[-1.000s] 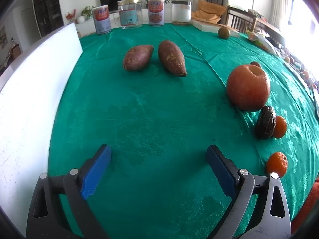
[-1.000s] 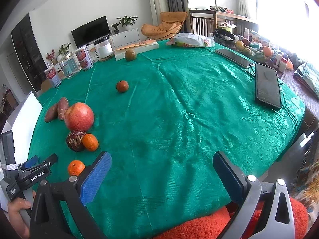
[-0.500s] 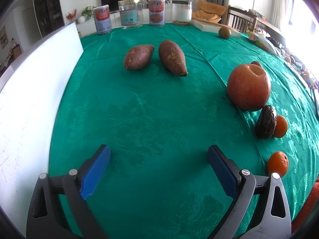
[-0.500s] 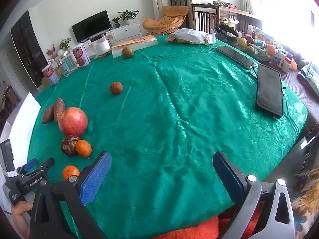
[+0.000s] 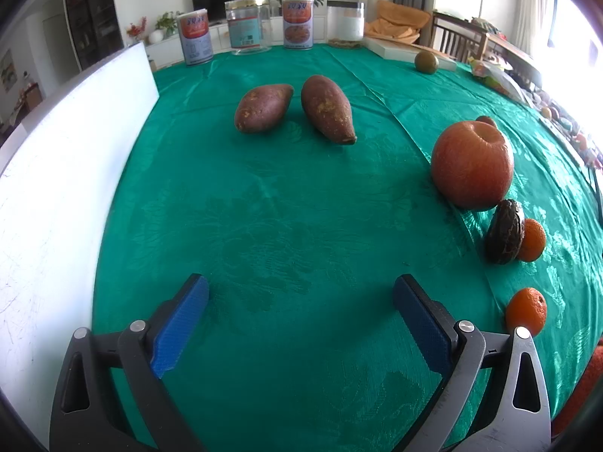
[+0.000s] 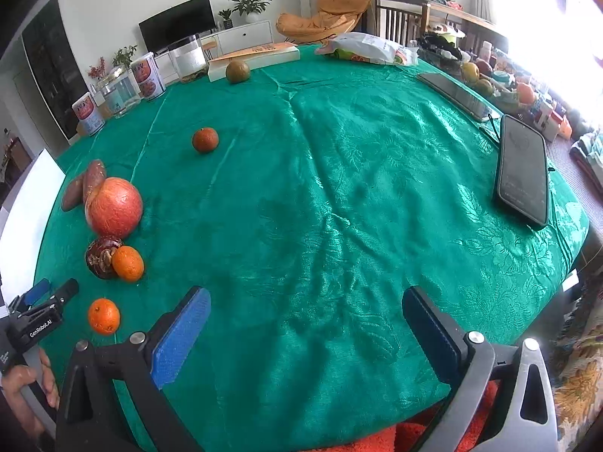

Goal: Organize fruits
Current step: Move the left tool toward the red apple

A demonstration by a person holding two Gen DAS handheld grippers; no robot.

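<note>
One large red-orange apple [image 5: 471,165] sits on the green worktop [image 5: 286,203], beside one dark wrinkled fruit [image 5: 504,237], three small oranges [image 6: 128,263] and two sweet potatoes [image 5: 264,108]. Left gripper [image 5: 299,293] and right gripper [image 6: 301,309] hover with fingers apart, empty.

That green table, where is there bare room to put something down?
Widest bare stretch: the cloth between the lone orange and the phone. Also bare: between the white board, the sweet potatoes and the apple. Crowded: apple, dark fruit and small oranges bunched together.
</note>
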